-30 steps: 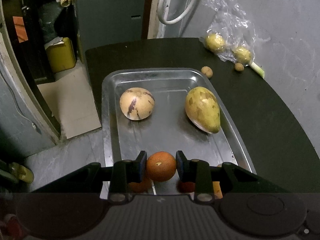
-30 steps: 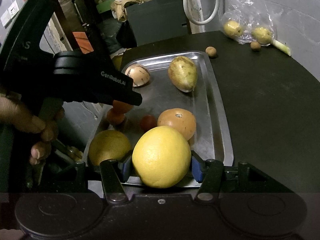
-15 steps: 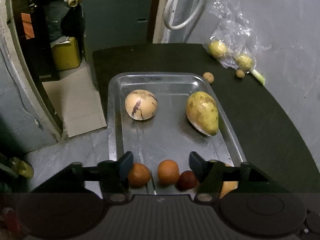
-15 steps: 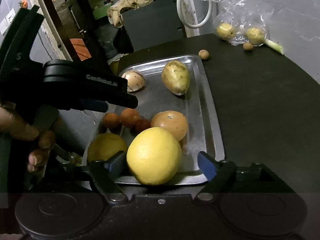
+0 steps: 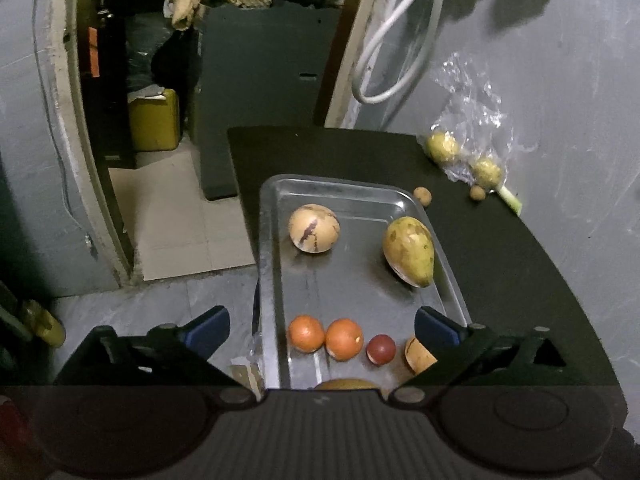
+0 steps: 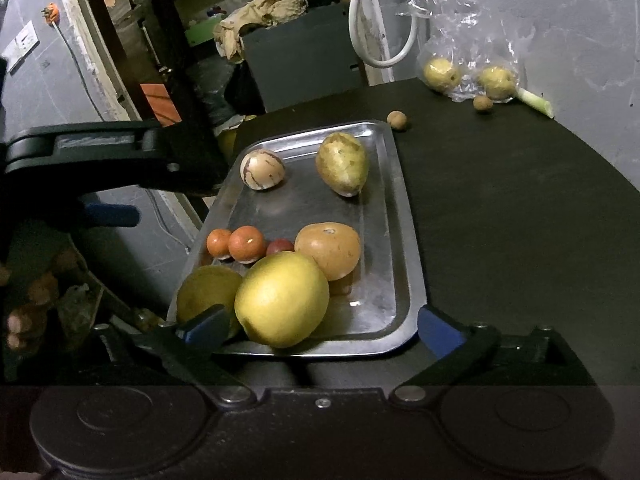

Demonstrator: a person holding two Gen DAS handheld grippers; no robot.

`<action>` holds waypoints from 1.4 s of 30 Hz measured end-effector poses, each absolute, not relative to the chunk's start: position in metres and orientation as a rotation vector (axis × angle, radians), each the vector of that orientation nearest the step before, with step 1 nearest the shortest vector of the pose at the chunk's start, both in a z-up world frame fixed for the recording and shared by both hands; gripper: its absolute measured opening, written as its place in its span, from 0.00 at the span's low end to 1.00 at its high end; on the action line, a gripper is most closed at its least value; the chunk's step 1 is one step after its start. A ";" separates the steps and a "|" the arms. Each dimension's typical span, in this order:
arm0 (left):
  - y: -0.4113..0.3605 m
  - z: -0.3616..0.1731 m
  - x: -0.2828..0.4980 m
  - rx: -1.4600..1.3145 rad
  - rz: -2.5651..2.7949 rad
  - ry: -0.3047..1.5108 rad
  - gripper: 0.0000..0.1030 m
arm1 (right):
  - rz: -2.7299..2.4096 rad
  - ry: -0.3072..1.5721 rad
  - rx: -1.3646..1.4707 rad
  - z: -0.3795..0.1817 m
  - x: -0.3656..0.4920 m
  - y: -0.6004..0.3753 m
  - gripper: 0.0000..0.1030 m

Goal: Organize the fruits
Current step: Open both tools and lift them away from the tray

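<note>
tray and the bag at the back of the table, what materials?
Tray: looks like bare metal, probably stainless steel or aluminium; silvery, brushed, with glare spots and dull reflections under the fruit, and a rolled rim.
Bag: thin clear plastic film; crinkled, see-through, with bright highlights, and the yellow fruits show through it.

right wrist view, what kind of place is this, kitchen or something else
Probably a home utility or storage corner, not a tidy kitchen: bare grey plaster wall, a white hose hanging by the doorway, and a yellow jerrycan on the floor beyond the dark table.
</note>
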State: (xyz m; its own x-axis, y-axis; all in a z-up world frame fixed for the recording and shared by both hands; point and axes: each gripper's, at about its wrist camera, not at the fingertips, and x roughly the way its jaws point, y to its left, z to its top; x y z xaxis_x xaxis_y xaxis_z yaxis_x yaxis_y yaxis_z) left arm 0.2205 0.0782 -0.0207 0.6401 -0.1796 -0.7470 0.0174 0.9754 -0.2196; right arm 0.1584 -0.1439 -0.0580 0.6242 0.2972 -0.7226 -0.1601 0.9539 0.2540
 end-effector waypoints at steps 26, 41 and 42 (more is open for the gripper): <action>0.063 -0.038 0.140 -0.095 -0.283 0.968 0.99 | 0.176 0.885 0.049 -0.052 0.131 -0.182 0.99; 0.003 -0.032 0.147 -0.044 -0.351 0.976 0.99 | 0.089 0.882 0.080 -0.053 0.124 -0.236 0.99; 0.000 -0.031 0.148 -0.044 -0.350 0.977 0.99 | 0.087 0.880 0.081 -0.053 0.125 -0.240 0.99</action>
State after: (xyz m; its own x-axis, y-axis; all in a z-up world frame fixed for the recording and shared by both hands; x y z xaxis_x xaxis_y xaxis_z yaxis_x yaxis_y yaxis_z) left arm 0.1479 0.0001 -0.0313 0.5085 -0.3101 -0.8033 0.2709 0.9431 -0.1926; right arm 0.1247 -0.2402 -0.0531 0.6338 0.1091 -0.7657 -0.0425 0.9934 0.1064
